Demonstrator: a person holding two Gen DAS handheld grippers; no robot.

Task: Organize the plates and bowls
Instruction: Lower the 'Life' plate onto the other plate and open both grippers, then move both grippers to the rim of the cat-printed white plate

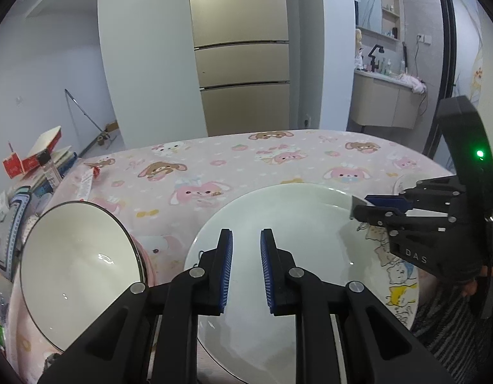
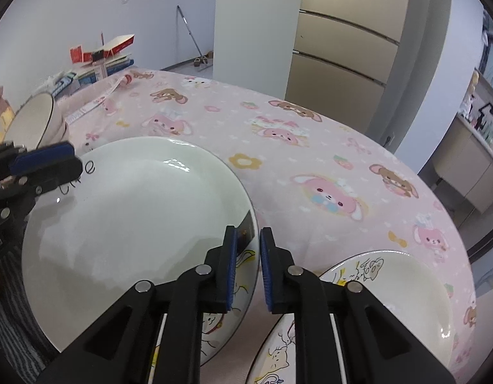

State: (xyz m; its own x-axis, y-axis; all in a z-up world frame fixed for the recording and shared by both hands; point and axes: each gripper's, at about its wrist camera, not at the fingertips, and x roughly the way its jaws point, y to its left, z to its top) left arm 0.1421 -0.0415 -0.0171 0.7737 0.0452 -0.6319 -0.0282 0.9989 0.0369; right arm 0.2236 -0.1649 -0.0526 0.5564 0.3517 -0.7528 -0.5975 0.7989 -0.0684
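a: where's your white plate (image 2: 134, 211)?
b: near edge of the pink tabletop (image 2: 310, 147). your right hand-held gripper (image 2: 248, 236) pinches its right rim; your left hand-held gripper (image 1: 246, 240) sits nearly closed on its left rim.
a: around it?
b: bowl (image 1: 76, 265) left, cartoon plate (image 2: 390, 294) right, boxes (image 2: 102, 51) far left.

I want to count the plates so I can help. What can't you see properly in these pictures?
- Cartoon plate under the white plate: right wrist view, mostly covered by it and the right claw.
- Second cartoon plate: same view, cut off by the bottom edge.
- Writing on the white plate: same view, partly behind the left claw.
- Bowl: left wrist view, outside faces away.
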